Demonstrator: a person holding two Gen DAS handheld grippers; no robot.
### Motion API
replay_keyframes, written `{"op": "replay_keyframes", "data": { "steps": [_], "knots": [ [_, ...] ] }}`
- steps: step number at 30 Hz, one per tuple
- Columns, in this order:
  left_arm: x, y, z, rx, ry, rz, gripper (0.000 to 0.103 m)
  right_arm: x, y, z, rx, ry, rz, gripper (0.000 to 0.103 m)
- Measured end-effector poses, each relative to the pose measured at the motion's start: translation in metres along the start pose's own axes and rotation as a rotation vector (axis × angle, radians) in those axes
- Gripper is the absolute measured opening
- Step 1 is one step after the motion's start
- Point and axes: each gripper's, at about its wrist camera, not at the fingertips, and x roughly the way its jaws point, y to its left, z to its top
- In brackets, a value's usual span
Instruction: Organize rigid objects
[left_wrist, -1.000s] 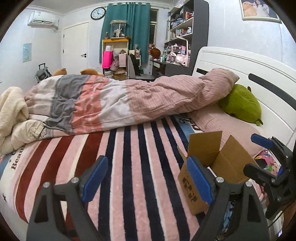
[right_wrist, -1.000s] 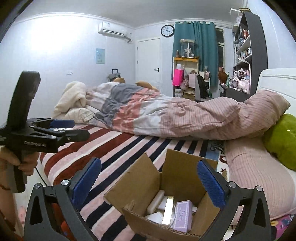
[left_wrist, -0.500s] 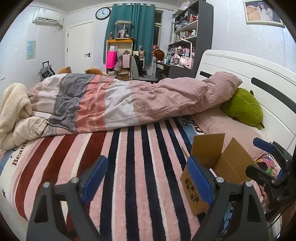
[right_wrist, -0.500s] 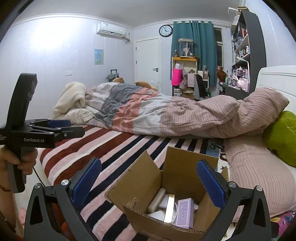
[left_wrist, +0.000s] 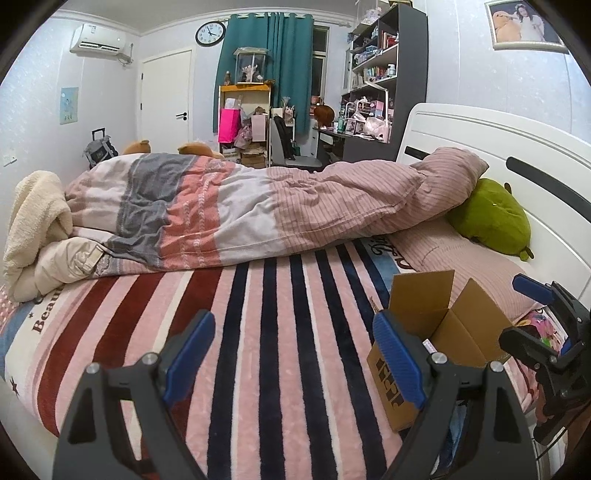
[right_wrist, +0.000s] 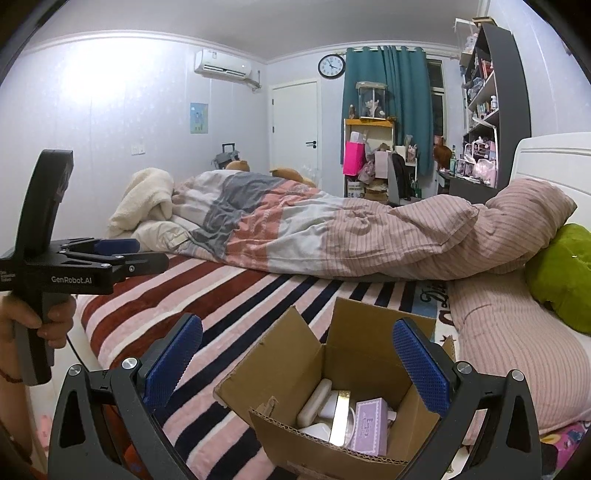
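Note:
An open cardboard box (right_wrist: 295, 373) sits on the striped bedspread near the bed's front edge; it also shows in the left wrist view (left_wrist: 436, 332). Inside lie a lilac box (right_wrist: 369, 424), a white case (right_wrist: 314, 402), a gold-edged item (right_wrist: 340, 417) and other white pieces. My right gripper (right_wrist: 297, 354) is open and empty, hovering just above and in front of the box. My left gripper (left_wrist: 291, 350) is open and empty over the bare striped bedspread, left of the box. It also shows from the side in the right wrist view (right_wrist: 122, 254).
A rumpled pink and grey duvet (left_wrist: 258, 206) lies across the far half of the bed. A green plush (left_wrist: 491, 218) rests on the pink pillow (left_wrist: 454, 258) by the white headboard (left_wrist: 517, 147). A cream blanket (left_wrist: 33, 214) is heaped at the left. Cluttered shelves stand behind.
Both grippers have drawn back and dropped a little, so the box sits slightly lower and nearer in each view. Both stay open and empty.

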Motion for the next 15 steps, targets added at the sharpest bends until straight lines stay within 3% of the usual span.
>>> {"op": "replay_keyframes", "data": {
  "steps": [15],
  "knots": [
    [-0.0094,0.0013,-0.0018,-0.01,-0.023,0.027,0.085,-0.0028,0.0004,0.0003,0.008,-0.005,0.001,0.103]
  ]
}}
